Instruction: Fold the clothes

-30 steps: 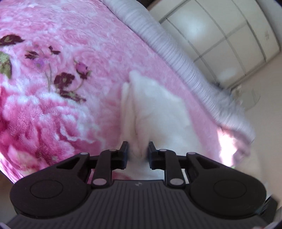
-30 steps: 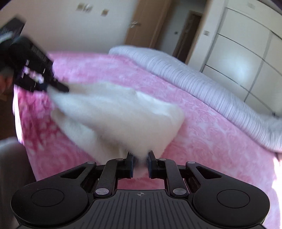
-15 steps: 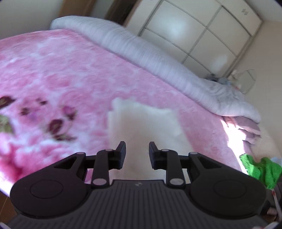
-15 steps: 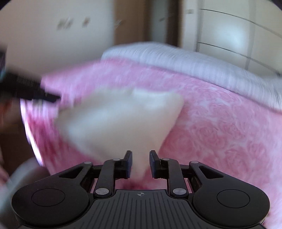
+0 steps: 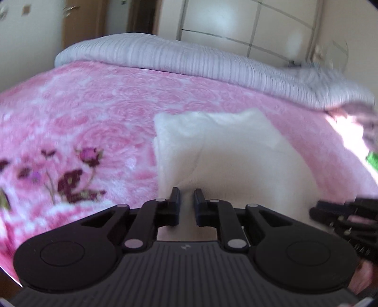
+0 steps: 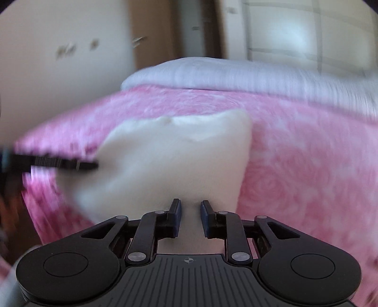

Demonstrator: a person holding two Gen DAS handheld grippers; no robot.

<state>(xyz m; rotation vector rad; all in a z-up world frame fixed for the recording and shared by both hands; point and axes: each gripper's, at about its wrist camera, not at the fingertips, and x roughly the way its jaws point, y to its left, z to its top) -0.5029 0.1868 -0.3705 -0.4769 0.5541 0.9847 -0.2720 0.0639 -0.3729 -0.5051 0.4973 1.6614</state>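
A fluffy white garment point(image 5: 236, 153) lies folded on the pink floral blanket point(image 5: 106, 106). My left gripper point(image 5: 187, 196) sits at its near left corner. Its jaws are closing, the cloth is pinched between them and creases run up to the pads. In the right wrist view the same garment point(image 6: 177, 153) spreads ahead of my right gripper point(image 6: 191, 205), which stands open over the near edge with cloth showing flat in the gap. The left gripper point(image 6: 94, 164) shows there as a blurred black bar at the garment's left edge. The right gripper point(image 5: 316, 211) appears at the right of the left wrist view.
A lilac striped duvet point(image 5: 189, 59) is rolled along the far side of the bed. Behind it are white wardrobe doors point(image 5: 248, 23) and a wooden door point(image 5: 80, 21). A green cloth point(image 5: 373, 158) peeks in at the right edge. The blanket's near edge point(image 6: 47, 212) drops off at the left.
Both views have rolled level. The garment, held up between the grippers before, now lies on the blanket. The right jaws have widened off the cloth. The left jaws opened, then narrowed on it.
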